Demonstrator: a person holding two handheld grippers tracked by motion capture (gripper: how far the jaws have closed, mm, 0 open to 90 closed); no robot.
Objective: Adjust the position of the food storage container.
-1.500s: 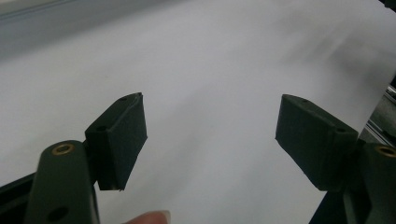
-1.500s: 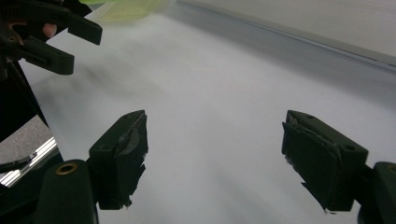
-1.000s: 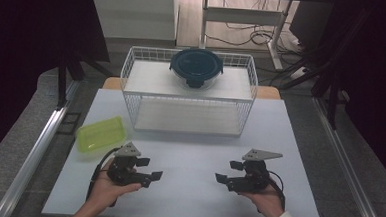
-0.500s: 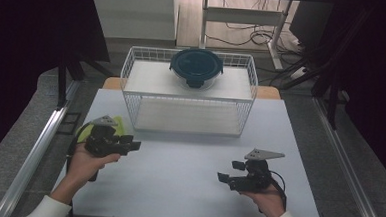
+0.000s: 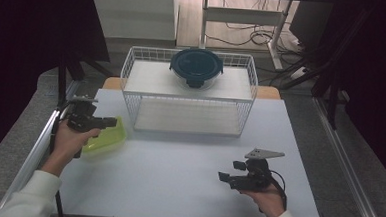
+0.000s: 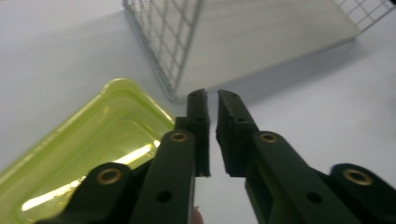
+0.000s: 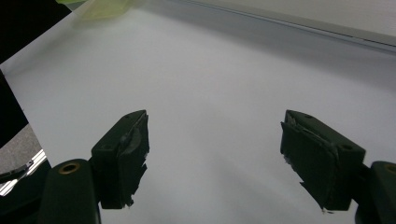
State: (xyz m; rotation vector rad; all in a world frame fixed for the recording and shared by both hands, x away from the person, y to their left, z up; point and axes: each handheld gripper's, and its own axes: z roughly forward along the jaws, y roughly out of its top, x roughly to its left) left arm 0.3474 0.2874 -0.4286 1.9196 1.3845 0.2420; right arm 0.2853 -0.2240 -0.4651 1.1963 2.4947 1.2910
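Hovering over the yellow-green tray [image 5: 107, 139] at the left edge of the white table [image 5: 177, 188]: the left gripper [image 5: 111, 122], carried in the left hand [image 5: 71, 139]. Jaws having just been closing, now standing nearly together with only a thin slit between them and nothing caught in that slit, as the left gripper view is showing. Pointing there toward the near corner of the wire basket [image 6: 168, 51], with the tray [image 6: 84, 149] lying below and to the left of the fingertips; possibly brushing the tray's rim, though hard to tell from the blur.

Lying flat on the table, just beside the basket's front-left corner [image 5: 130, 120] and apart from it: the tray, shallow and translucent.

Resting low near the front right of the table, well apart from the tray: the right gripper [image 5: 227, 173] in the right hand [image 5: 266, 200], its 2 jaws standing wide with bare tabletop between them.

Sitting on the basket's upper shelf at the back: a dark round lidded container [image 5: 196, 67].
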